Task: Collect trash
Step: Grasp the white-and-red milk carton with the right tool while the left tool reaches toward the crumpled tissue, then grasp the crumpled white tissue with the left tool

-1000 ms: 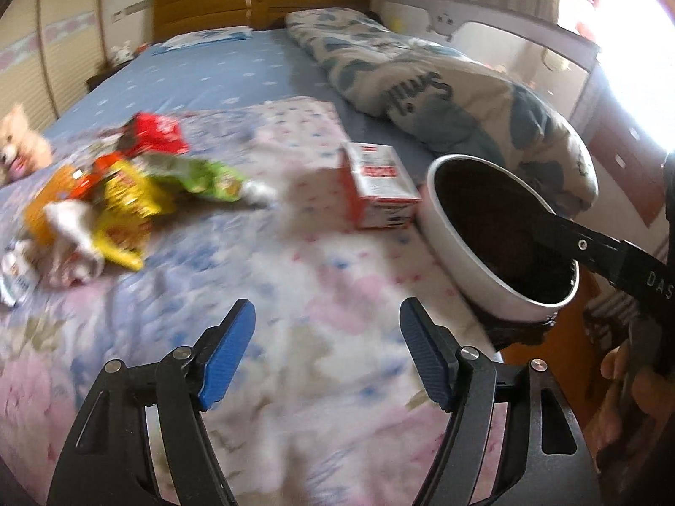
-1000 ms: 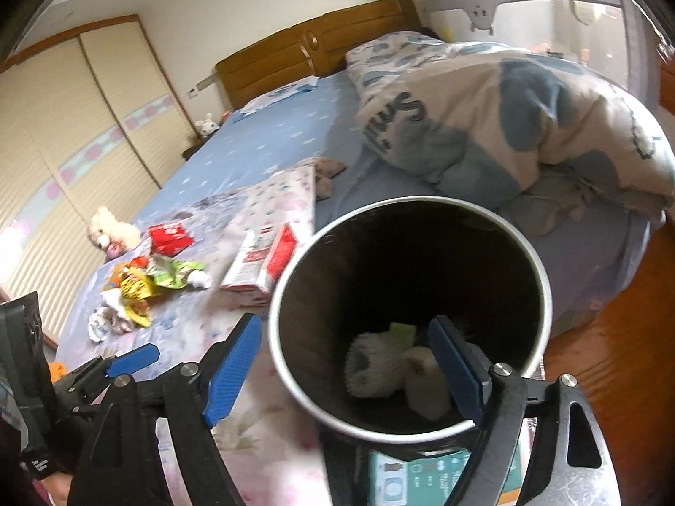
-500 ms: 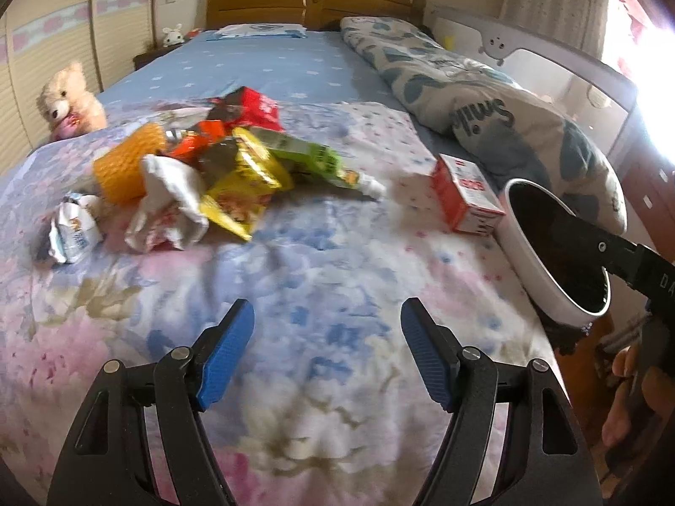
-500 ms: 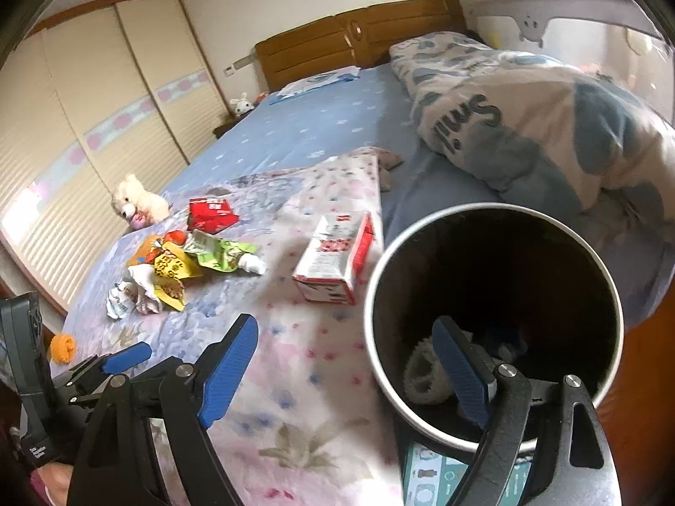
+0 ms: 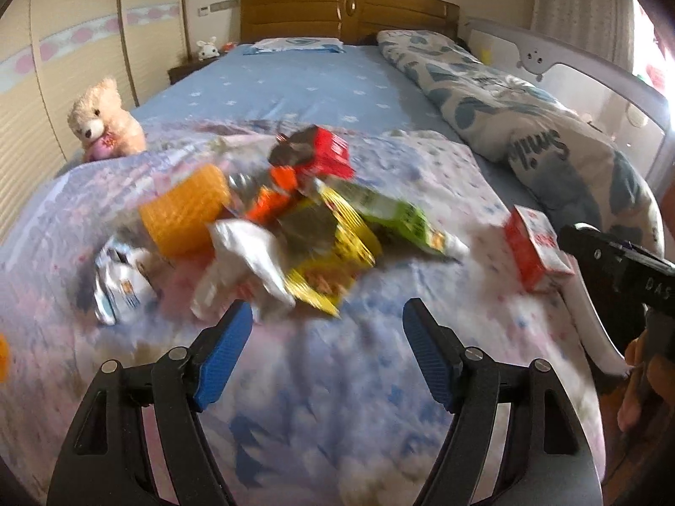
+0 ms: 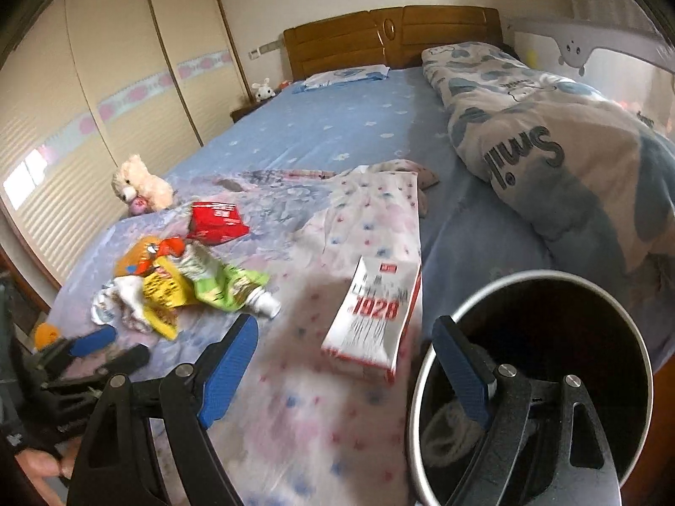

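A pile of trash lies on the bed: a yellow wrapper (image 5: pixel 333 261), a green packet (image 5: pixel 392 219), a white crumpled wrapper (image 5: pixel 249 261), an orange mesh roll (image 5: pixel 185 215) and a red packet (image 5: pixel 325 156). It shows in the right wrist view too (image 6: pixel 168 291). A red and white carton (image 5: pixel 535 248) (image 6: pixel 375 320) lies apart on the right. My left gripper (image 5: pixel 327 345) is open and empty, just short of the pile. My right gripper (image 6: pixel 346 367) is open, with the metal trash bin (image 6: pixel 535 379) at its right finger; whether it grips the rim is unclear.
A teddy bear (image 5: pixel 105 118) sits at the bed's left edge. A rolled quilt (image 5: pixel 548 135) lies along the right side by a bed rail (image 5: pixel 599 80). A small orange object (image 6: pixel 44 333) lies near the left gripper (image 6: pixel 93 345). Wardrobe doors (image 6: pixel 126 84) stand to the left.
My left gripper has swung left from the bin and carton toward the trash pile and come close to it. The bin has shifted to the right in the right wrist view.
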Available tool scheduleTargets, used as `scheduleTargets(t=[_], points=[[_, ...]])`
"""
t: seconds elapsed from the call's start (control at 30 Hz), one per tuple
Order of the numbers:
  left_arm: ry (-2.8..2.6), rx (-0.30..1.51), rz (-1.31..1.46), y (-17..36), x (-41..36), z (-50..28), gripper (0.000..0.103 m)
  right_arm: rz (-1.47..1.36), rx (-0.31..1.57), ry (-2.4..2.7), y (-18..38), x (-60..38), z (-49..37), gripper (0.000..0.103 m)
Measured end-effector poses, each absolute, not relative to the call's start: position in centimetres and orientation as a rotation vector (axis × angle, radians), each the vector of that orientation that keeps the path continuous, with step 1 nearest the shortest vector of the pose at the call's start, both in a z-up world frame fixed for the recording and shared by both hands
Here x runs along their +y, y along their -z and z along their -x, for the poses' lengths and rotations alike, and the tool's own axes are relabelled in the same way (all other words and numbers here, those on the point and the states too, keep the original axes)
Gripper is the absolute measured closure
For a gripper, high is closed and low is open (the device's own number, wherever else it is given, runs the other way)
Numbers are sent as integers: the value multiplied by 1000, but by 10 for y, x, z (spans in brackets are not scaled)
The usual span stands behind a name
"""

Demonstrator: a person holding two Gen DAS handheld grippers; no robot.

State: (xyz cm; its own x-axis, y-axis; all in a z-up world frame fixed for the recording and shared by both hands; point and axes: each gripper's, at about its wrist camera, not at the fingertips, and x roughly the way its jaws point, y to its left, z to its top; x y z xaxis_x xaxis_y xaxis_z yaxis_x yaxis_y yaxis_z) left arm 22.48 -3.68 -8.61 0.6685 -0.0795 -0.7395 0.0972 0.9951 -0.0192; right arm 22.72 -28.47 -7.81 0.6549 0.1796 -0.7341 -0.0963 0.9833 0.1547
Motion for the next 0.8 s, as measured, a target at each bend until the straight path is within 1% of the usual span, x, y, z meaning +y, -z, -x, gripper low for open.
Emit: scheduleTargets(t=[0.13, 0.33, 0.37, 0.43, 0.47, 0.5, 0.53, 0.57, 0.6, 0.63, 0.67, 0.73, 0.8], points=[[64, 826, -39, 86, -29, -241, 25, -72, 880, -152, 89, -282, -248, 17], [57, 851, -67, 97, -28, -259, 25, 40, 947, -156, 109, -266, -268, 19], [55, 854, -73, 99, -29, -261, 25, 62, 954, -144, 112, -264, -270, 22], [40, 854, -97, 103, -32, -263, 25, 82, 964, -131, 116, -264, -272, 38], [35, 856, -109, 105, -33, -264, 28, 84, 975, -125, 119, -265, -273, 47], [35, 858, -118, 107, -35, -265, 33, 77, 978, -127, 120, -266, -272, 48], [38, 860, -121, 108, -36, -264, 50, 79, 973, -127, 120, -266, -271, 48], [45, 865, -124, 109, -37, -264, 59, 84, 969, -129, 119, -265, -270, 49], [52, 863, -123, 109, -36, -264, 62, 80, 966, -140, 118, -264, -267, 50], [63, 856, -120, 107, -35, -262, 76, 72, 966, -149, 117, -262, -266, 51], [77, 852, -114, 105, -34, -260, 87, 57, 963, -166, 116, -260, -261, 51], [120, 861, -76, 101, -29, -255, 98, 38, 957, -194, 111, -256, -253, 51], [145, 865, -47, 98, -25, -248, 98, 3, 953, -231, 107, -251, -241, 51]])
